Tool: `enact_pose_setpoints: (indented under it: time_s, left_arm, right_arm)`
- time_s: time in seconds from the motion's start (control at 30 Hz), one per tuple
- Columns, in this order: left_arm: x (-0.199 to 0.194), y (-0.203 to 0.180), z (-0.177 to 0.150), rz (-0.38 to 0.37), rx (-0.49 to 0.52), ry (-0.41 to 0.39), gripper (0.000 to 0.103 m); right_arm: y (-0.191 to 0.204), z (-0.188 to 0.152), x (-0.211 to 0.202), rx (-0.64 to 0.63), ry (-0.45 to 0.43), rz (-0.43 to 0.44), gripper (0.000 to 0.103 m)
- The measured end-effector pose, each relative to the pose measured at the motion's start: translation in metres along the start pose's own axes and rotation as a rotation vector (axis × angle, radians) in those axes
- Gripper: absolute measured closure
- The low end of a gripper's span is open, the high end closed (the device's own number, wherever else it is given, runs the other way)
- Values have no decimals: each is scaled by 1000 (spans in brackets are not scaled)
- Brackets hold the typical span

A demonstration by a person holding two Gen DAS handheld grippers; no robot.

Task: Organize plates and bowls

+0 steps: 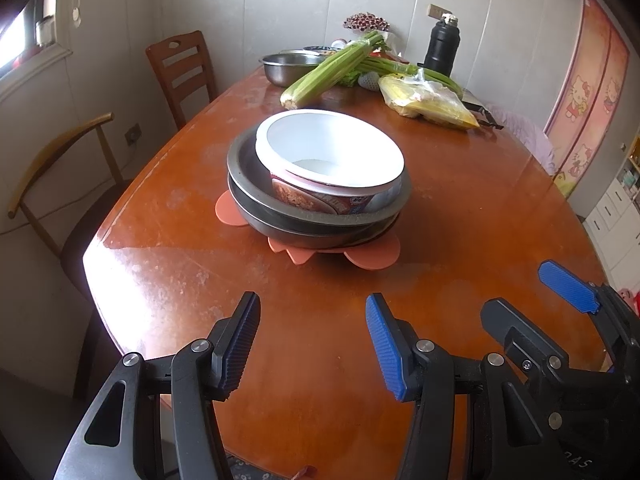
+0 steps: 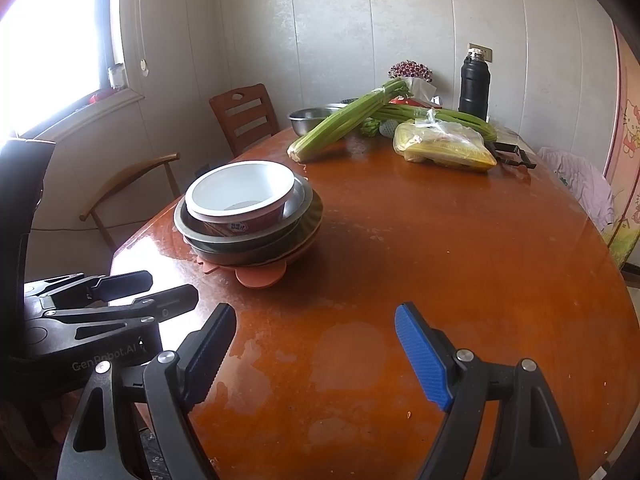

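A white instant-noodle bowl (image 1: 332,144) (image 2: 240,188) sits inside a grey metal dish (image 1: 239,156) (image 2: 308,204). That dish rests on a darker metal pan (image 1: 264,220) (image 2: 224,254). The whole stack stands on an orange flower-shaped mat (image 1: 372,258) (image 2: 260,278) on the brown wooden table (image 1: 320,360). My left gripper (image 1: 313,300) (image 2: 171,284) hovers open near the table's front edge, short of the stack, holding nothing. My right gripper (image 2: 316,308) (image 1: 518,286) is open beside it to the right, also holding nothing.
At the far end lie a steel bowl (image 1: 284,68) (image 2: 308,118), celery stalks (image 1: 328,70) (image 2: 344,124), a bag of corn (image 1: 428,100) (image 2: 444,146) and a black flask (image 1: 442,46) (image 2: 474,84). Two chairs (image 1: 180,72) (image 1: 60,152) stand along the table's left side.
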State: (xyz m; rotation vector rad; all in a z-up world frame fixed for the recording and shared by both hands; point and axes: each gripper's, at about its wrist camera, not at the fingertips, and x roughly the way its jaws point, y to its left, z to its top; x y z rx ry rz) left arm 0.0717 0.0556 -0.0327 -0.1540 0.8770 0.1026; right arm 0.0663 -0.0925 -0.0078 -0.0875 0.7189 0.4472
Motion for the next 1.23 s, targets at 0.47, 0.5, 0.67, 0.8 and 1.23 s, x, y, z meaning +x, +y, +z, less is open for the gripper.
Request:
enact_pose_setpoints:
  time_s: [0.47, 0.5, 0.67, 0.8, 1.23]
  left_arm:
    - [-1, 2, 1, 5, 0, -3, 46]
    - [-1, 2, 1, 5, 0, -2, 46]
    - [0, 1, 0, 7, 4, 2, 46]
    - [2, -1, 0, 11, 10, 7, 46]
    - [5, 8, 5, 0, 8, 4, 46]
  right_arm:
    - [0, 0, 1, -2, 3, 2, 22]
    - [0, 0, 1, -1, 4, 2, 22]
    - [-1, 0, 3, 5, 5, 3, 22]
    - [-2, -1, 3, 6, 6, 2, 22]
    - [-6, -4, 9, 17, 23, 10, 22]
